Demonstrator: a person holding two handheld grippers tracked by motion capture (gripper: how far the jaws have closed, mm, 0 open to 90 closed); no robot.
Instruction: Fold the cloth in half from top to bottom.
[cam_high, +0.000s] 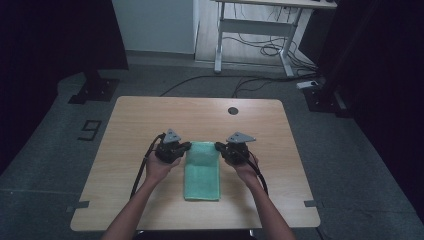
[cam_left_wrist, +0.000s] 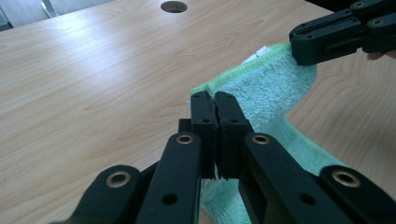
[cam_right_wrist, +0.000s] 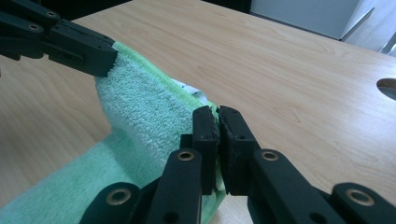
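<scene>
Light wood-grain table (cam_high: 150, 125), smooth laminate, rounded corners, round cable hole (cam_high: 233, 110) near the far edge; grey floor around it, white desk frame (cam_high: 255, 30) and loose cables at the back of the room.

Green towel (cam_high: 202, 172) lies mid-table, a long narrow rectangle that looks already folded, running from near the person toward the far side. Its far end is lifted off the wood. Left gripper (cam_high: 187, 146) is clamped on the far left corner, right gripper (cam_high: 218, 146) on the far right corner; each pair of jaws is pressed together with terry pinched between. In the left gripper view the left gripper (cam_left_wrist: 216, 99) bites the towel (cam_left_wrist: 266, 93) edge and the other tong sits on the opposite corner; the right gripper (cam_right_wrist: 215, 114) does likewise on the towel (cam_right_wrist: 140, 116) in its own view.

Step in hand, as I judge it: folding the far end back toward the near end. To do it well: keep both corners level and the same distance apart so the edge stays taut, carry them together toward the person, line the lifted edge up with the near edge, lower before letting go. Uneven pull would skew the fold.

Material: soft looped terry, fluffy, limp, drapes and sags between grips; lighter green hem band along the edge, small white tag (cam_right_wrist: 189, 88) at it. Jaws are hard matte black plastic with brass-coloured pivots.
</scene>
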